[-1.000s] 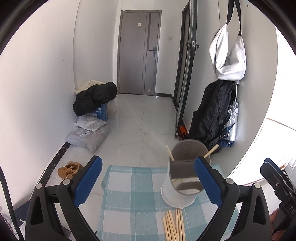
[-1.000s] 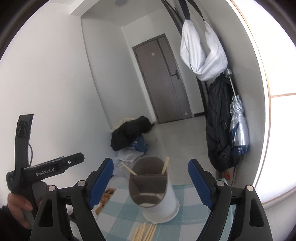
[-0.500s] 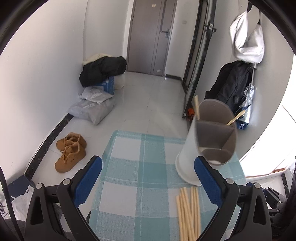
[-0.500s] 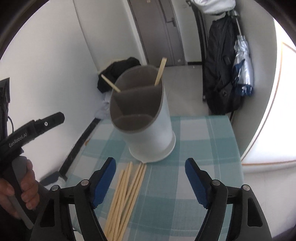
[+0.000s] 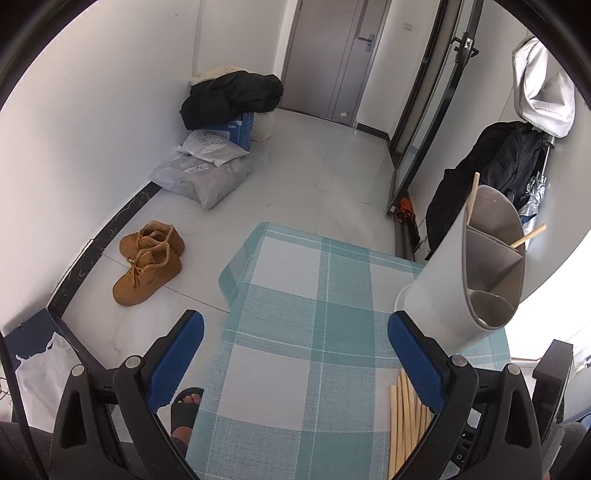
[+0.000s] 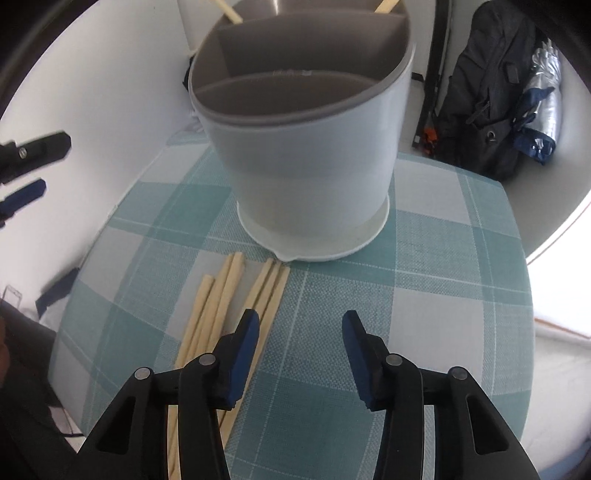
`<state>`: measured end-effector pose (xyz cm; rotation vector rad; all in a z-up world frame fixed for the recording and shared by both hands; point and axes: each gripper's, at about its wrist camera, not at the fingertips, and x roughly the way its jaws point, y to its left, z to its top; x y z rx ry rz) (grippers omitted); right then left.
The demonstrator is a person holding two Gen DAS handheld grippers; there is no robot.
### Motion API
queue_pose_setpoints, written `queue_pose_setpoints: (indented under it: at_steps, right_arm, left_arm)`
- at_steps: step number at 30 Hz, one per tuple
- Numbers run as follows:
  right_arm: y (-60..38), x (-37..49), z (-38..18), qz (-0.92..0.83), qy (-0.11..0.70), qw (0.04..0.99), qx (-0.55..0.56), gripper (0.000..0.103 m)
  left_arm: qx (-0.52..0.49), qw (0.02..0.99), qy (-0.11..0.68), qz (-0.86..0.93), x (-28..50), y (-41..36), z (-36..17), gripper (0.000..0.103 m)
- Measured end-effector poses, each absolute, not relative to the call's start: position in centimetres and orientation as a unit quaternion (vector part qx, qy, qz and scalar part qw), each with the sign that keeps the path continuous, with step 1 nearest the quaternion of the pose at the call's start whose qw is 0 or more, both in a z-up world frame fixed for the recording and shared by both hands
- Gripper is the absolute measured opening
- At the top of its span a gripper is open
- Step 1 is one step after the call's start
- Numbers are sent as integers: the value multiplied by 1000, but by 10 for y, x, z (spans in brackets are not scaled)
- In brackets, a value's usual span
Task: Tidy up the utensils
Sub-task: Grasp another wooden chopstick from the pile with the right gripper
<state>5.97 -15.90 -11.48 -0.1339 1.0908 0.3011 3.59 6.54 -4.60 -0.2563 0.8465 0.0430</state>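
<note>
Chopsticks (image 6: 225,317) are lying in a loose bundle on the tabletop (image 6: 424,295), which is wearing a teal and white checked cloth, their far ends reaching almost to the base of the utensil holder (image 6: 310,162). That holder, a white tub with a grey divided insert, is standing upright near the far edge of the tabletop, and two more sticks (image 6: 386,4) are already leaning out of its rear compartments. From the right wrist view, the right claw (image 6: 299,332) is pointing steeply down over the cloth, its blue-padded jaws partly apart and closing; nothing is sitting between them, though the left pad (image 6: 245,339) is hanging right over the bundle's right edge, and whether it is touching the wood cannot be told. From the left wrist view, the left claw (image 5: 295,350) is hovering with its jaws spread wide and gripping nothing, only checked cloth showing in the gap. Its right pad (image 5: 410,354) is overlapping the near ends of the chopsticks in the picture, with the holder rising just beyond it at the right. Past the tabletop's far edge, a pair of tan boots (image 5: 147,262) is sitting on the pale floor, and a sandalled foot (image 5: 186,406) is showing beneath the left claw.
</note>
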Motion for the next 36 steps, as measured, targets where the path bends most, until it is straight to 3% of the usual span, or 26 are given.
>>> queue_pose_setpoints:
  at_steps: [5, 15, 27, 36]
  right_arm:
    - [-158, 57, -119, 152, 522, 838, -51, 28]
    - [-135, 52, -115, 155, 527, 828, -113, 26]
    - [-142, 56, -114, 151, 549, 817, -92, 19]
    - [-128, 66, -120, 147, 541, 816, -140, 15]
  left_arm:
    - [-144, 896, 420, 20, 37, 72, -47, 97]
    - [-155, 889, 429, 28, 41, 80, -51, 97]
    - [-163, 885, 434, 32, 41, 86, -54, 97]
    - [-167, 885, 433, 39, 40, 91, -54, 97]
